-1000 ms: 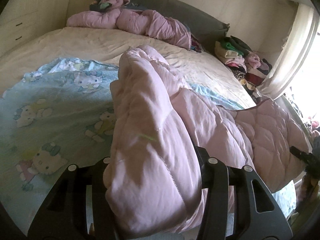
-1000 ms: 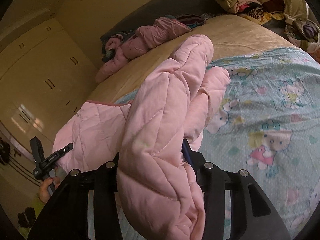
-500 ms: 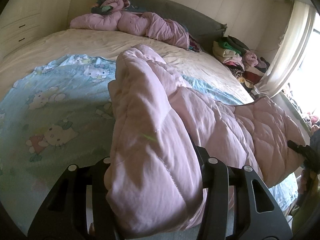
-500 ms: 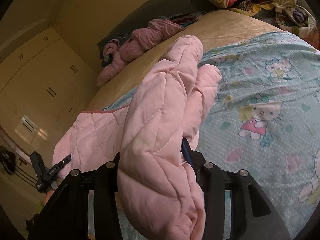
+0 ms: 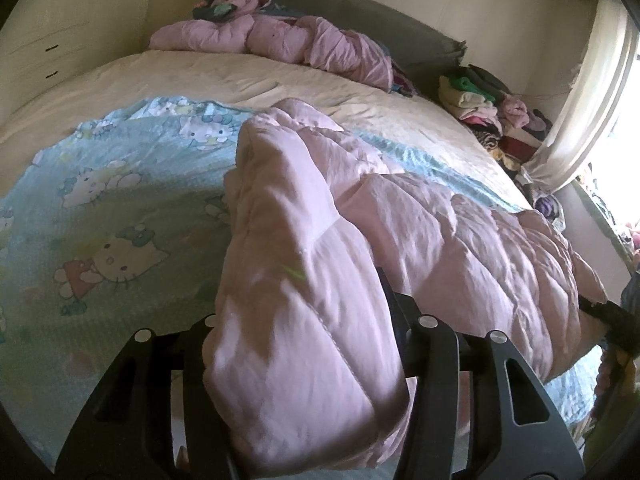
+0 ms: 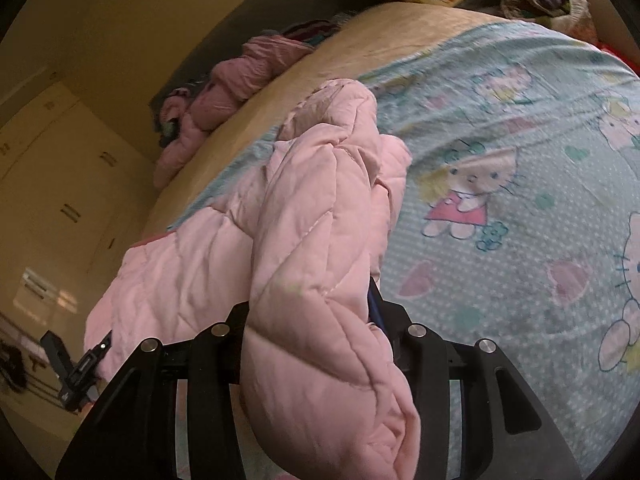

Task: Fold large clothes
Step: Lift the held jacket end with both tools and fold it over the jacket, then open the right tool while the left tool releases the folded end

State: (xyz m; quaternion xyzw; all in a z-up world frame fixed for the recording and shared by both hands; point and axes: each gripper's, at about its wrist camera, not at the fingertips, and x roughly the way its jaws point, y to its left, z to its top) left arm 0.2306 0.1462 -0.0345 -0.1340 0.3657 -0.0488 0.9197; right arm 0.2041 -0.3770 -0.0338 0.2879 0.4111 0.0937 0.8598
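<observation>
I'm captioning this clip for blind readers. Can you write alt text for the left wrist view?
The left gripper is clamped on a bunched fold of a pink quilted jacket that lies across a cartoon-cat bedsheet. Another pink garment lies by the grey headboard.

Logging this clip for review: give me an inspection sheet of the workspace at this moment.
Surface: bed with cream sheet, blue cartoon-cat blanket spread over the near part.
Job's things: pink quilted coat, bunched and draped between both grippers.
Clutter: second pink quilted garment by the headboard; clothes pile at the far corner.
Grippers: left gripper and right gripper each shut on a thick fold of the coat.
Cables: nothing seen.
Surroundings: cream wardrobe, curtain at a bright window.
</observation>
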